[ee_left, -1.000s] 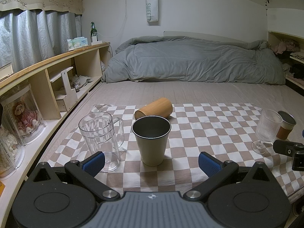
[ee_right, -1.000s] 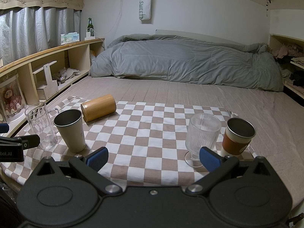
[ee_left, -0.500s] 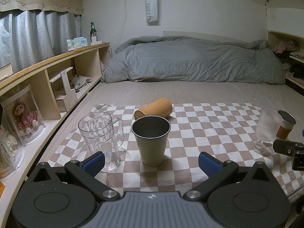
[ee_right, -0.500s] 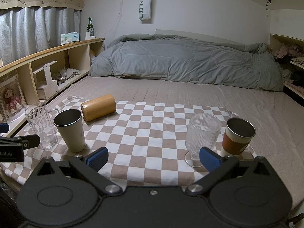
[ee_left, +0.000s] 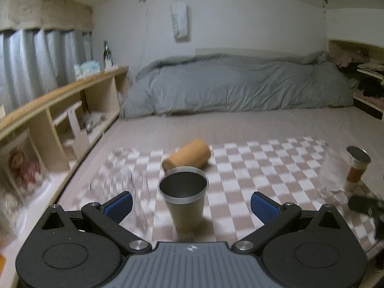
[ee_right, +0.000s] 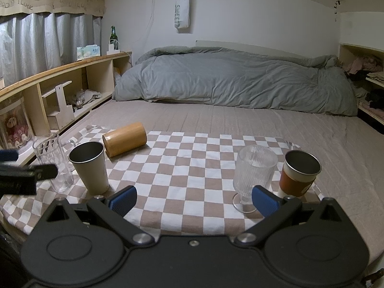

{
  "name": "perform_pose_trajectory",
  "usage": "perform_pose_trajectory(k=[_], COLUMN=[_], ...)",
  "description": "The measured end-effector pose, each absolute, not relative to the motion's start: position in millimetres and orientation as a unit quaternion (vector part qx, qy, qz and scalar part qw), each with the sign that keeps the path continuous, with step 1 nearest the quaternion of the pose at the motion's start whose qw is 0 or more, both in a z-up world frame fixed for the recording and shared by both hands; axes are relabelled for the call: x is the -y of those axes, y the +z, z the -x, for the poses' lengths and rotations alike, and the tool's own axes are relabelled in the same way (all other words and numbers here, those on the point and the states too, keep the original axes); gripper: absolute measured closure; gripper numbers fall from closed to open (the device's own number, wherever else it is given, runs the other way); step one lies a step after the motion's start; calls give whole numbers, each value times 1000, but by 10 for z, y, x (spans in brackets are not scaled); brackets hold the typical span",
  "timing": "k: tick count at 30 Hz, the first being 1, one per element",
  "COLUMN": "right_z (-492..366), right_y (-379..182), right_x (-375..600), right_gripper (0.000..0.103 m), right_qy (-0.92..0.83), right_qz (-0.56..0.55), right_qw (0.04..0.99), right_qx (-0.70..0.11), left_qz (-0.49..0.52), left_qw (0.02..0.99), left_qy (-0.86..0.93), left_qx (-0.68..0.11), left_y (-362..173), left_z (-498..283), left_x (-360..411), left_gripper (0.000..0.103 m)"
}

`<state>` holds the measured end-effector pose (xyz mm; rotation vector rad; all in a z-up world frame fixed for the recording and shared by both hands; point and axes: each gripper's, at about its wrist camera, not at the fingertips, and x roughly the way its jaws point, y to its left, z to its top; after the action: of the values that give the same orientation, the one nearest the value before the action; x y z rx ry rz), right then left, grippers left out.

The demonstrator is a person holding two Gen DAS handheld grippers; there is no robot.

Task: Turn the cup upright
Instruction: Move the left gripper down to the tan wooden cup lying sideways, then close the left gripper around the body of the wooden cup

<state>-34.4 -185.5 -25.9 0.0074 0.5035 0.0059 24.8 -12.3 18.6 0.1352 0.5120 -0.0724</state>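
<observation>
Bamboo cup (ee_right: 124, 138) on its side, that's our target, lying on the checkered cloth (ee_right: 192, 160) spread over the bed, mouth turned toward the left shelf and just behind the upright steel tumbler (ee_right: 88, 166). We judge it light, stiff and fairly smooth, likely to roll if nudged, so we'd take it across the round body near the middle, or pinch the rim wall, and swing it up. Our left claw (ee_left: 190, 202) is spread wide and empty, with the steel tumbler (ee_left: 183, 204) standing right between its fingers and the cup (ee_left: 187, 156) beyond it; that view is smeared, so there's motion in it. Our right claw (ee_right: 193, 199) is also spread and holding nothing, close to the ribbed goblet (ee_right: 252, 175) and the sleeved cup (ee_right: 298, 176). A clear mug (ee_right: 54, 160) sits left of the tumbler. For writing, we read "SWEET" down the bag (ee_right: 182, 12) on the wall, and something like "GOOD LUCK" on the curtain valance (ee_right: 48, 2); the green bottle's (ee_right: 113, 39) label is too small to read.
</observation>
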Motion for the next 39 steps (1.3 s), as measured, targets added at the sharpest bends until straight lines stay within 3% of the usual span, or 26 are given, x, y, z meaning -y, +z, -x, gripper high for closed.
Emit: perform_pose_trajectory(k=[6,12,24,28,33,35,36,39], right_z=[405,430,315,246,161,136,126,91], right_y=[-217,-191,-230,-267,-311,-321,-328,-338], right_x=[1937,2063,2387,2472,2538,2544,2546,2572], right_gripper=[0,0,0,0,0,0,0,0], right_qy=[10,23,25,21,21,22,23,25], right_qz=[-14,-32,-76,-87,-96,-99,-100,-103], right_qw=[972,973,968,965,962,961,960,958], right_qx=[-236,-229,-240,-248,-256,-259,-260,-265], left_qz=[-122,-174,-268,-311,-340,-332,-327,-337], left_qw=[958,925,853,813,790,788,784,781], left_qy=[-74,-125,-98,-101,-105,-115,-121,-114], left_qx=[-249,-314,-437,-482,-499,-505,-514,-514], left_y=[379,358,-68,-350,-591,-657,-700,-736], left_z=[-854,-1739,-3233,-3493,-3662,-3701,-3721,-3736], left_x=[278,441,575,577,597,618,625,640], left_gripper=[0,0,2,8,8,20,40,39])
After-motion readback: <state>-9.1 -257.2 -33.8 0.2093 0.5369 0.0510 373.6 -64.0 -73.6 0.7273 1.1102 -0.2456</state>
